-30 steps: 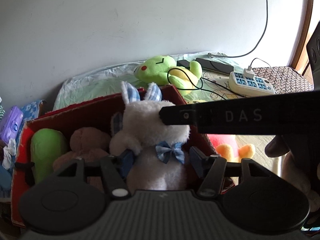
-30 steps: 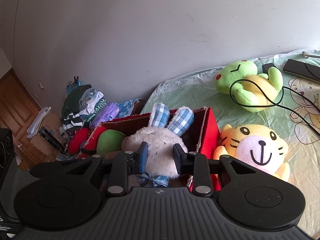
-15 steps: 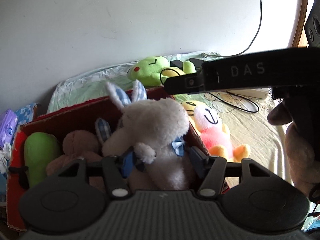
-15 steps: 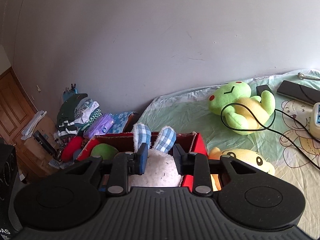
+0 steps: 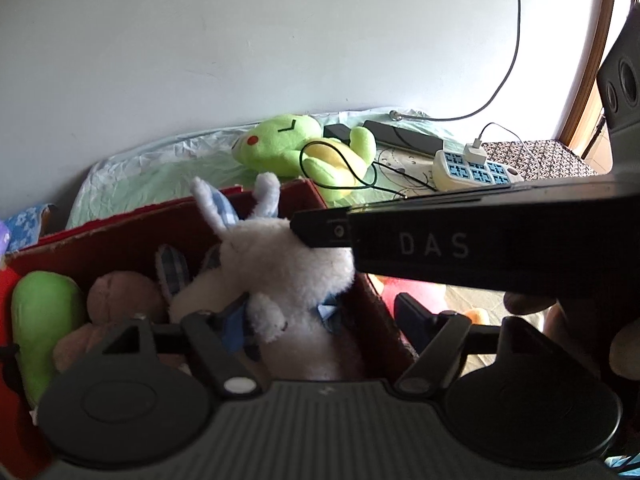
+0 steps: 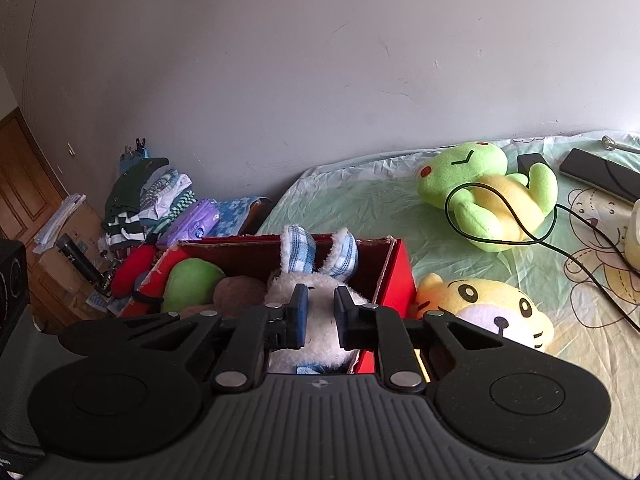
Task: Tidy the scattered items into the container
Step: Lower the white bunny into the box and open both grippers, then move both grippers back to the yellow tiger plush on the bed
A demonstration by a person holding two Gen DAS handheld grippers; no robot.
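Observation:
A white plush rabbit (image 5: 280,276) with blue checked ears sits in the red cardboard box (image 5: 120,228), beside a green plush (image 5: 40,316) and a brown plush (image 5: 120,296). My left gripper (image 5: 320,320) is open, its fingers wide on either side of the rabbit's body. My right gripper (image 6: 320,312) is narrowly open just above the rabbit's head (image 6: 320,292), over the box (image 6: 396,276). The right gripper's black body crosses the left wrist view. A green frog plush (image 6: 484,192) and a yellow tiger plush (image 6: 488,312) lie on the bed.
A black cable (image 6: 520,216) loops over the frog plush. A power strip (image 5: 472,168) and a dark flat device (image 6: 600,172) lie on the bed at the right. Folded clothes (image 6: 152,196) are piled left of the box, by the wall.
The left gripper's fingers have opened wider and let go of the rabbit. The rabbit has sunk into the box. The right gripper has come back down over its head.

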